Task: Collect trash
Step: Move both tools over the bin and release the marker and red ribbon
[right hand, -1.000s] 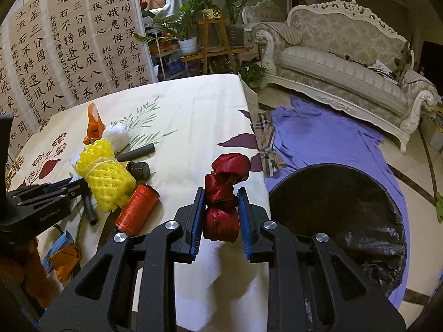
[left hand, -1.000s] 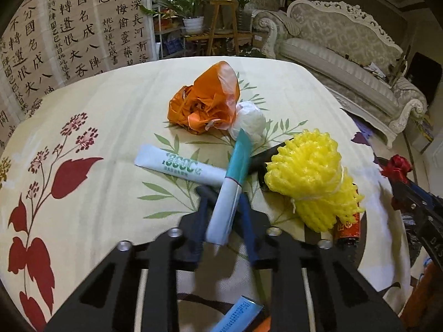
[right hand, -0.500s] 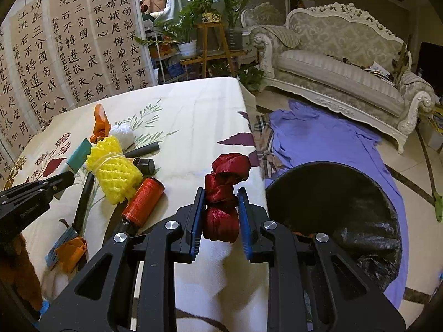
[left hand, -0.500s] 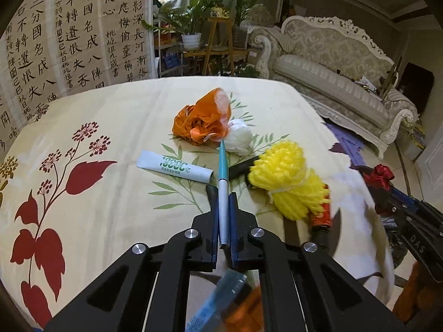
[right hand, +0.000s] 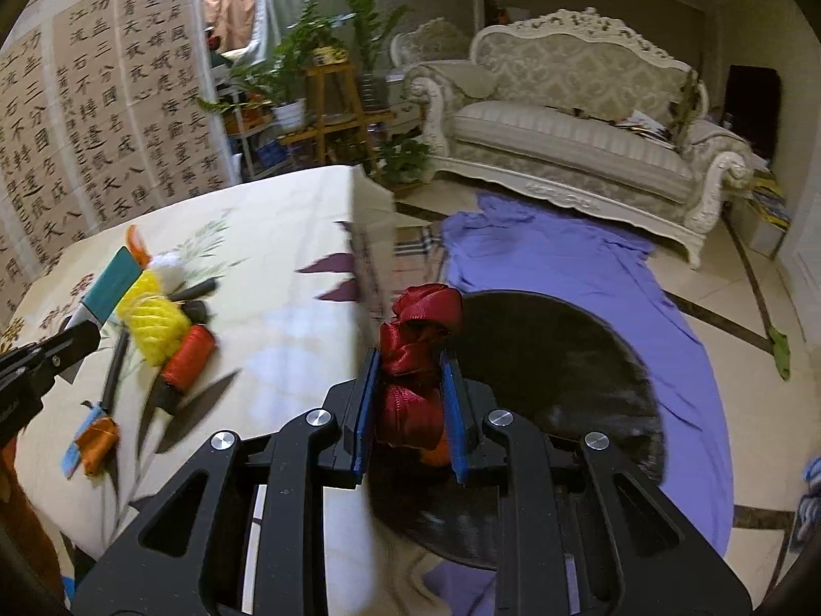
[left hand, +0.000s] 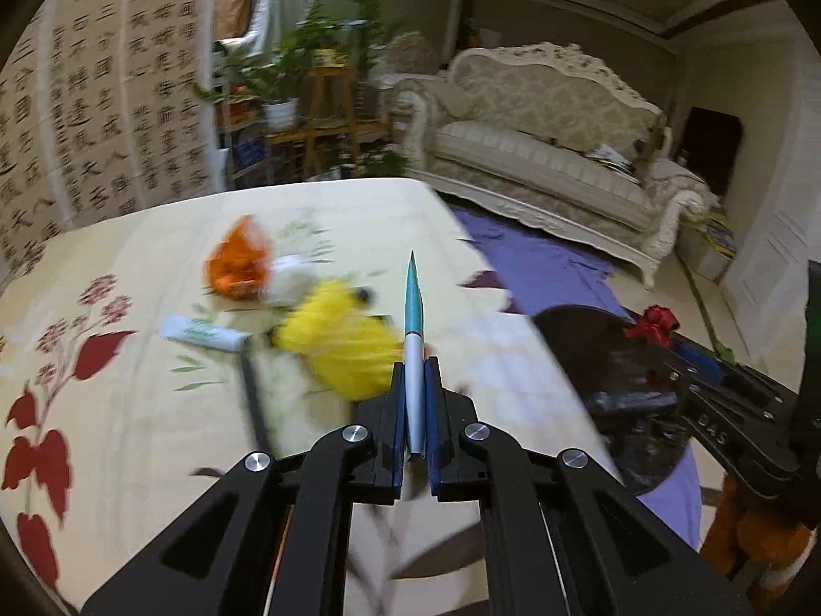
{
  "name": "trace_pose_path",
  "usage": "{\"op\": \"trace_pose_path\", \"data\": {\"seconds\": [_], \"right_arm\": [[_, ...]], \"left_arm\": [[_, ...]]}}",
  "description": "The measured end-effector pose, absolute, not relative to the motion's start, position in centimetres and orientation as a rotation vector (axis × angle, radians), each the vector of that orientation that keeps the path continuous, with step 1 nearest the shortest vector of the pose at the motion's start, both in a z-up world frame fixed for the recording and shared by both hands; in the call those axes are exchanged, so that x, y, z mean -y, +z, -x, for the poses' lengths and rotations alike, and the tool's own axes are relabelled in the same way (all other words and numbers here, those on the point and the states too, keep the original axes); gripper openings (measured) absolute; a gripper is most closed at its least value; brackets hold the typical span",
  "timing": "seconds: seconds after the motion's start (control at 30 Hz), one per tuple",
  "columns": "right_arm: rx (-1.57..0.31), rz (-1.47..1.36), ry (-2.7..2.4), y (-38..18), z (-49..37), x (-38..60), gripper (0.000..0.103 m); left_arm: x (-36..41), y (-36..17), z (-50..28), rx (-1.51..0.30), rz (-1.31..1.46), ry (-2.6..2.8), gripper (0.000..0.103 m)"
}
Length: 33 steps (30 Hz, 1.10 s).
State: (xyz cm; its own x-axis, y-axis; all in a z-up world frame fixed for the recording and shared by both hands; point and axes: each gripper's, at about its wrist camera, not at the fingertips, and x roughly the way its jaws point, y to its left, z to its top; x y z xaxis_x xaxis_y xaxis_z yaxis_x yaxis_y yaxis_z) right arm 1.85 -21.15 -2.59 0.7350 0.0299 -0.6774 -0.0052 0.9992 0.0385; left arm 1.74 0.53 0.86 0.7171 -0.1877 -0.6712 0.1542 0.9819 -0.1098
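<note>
Left tool (left hand: 414, 385) pinches a flattened tube (left hand: 413, 359), white at the near end and teal at the far tip, which stands up edge-on between the pressed-together blue pads, lifted clear of the surface (left hand: 128, 410). Right tool (right hand: 410, 385) is clamped on a bunched red ribbon (right hand: 418, 349), held over the near-left rim of a black-lined trash bin (right hand: 564, 390) that stands on a purple cloth (right hand: 590, 267) on the floor, just right of the surface edge. On the flowered cloth of the surface lie a yellow foam net (left hand: 344, 344), an orange plastic bag (left hand: 238, 262), a white wad (left hand: 290, 280), a white tube (left hand: 202, 332) and, in the right view, an orange thread spool (right hand: 187, 359). Much of the left view is blurred.
</note>
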Motion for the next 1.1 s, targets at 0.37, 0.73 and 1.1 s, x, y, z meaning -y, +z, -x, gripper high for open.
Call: {"op": "trace_pose_path", "data": {"seconds": [0.37, 0.73, 1.1], "right_arm": [[-0.756, -0.050, -0.074, -3.8, -2.1, 25.6, 0.023], [-0.767, -0.066, -0.113, -4.8, -3.3, 27.9, 0.023], [-0.763, -0.093, -0.161, -4.9, -3.2, 29.5, 0.035]], "left_arm": [[7.5, -1.6, -3.1, -0.742, -0.011, -0.318, 0.007], [11.8, -3.2, -5.2, -0.775, -0.061, -0.379, 0.007], [11.8, -3.6, -5.8, -0.781, -0.057, -0.371, 0.043]]}}
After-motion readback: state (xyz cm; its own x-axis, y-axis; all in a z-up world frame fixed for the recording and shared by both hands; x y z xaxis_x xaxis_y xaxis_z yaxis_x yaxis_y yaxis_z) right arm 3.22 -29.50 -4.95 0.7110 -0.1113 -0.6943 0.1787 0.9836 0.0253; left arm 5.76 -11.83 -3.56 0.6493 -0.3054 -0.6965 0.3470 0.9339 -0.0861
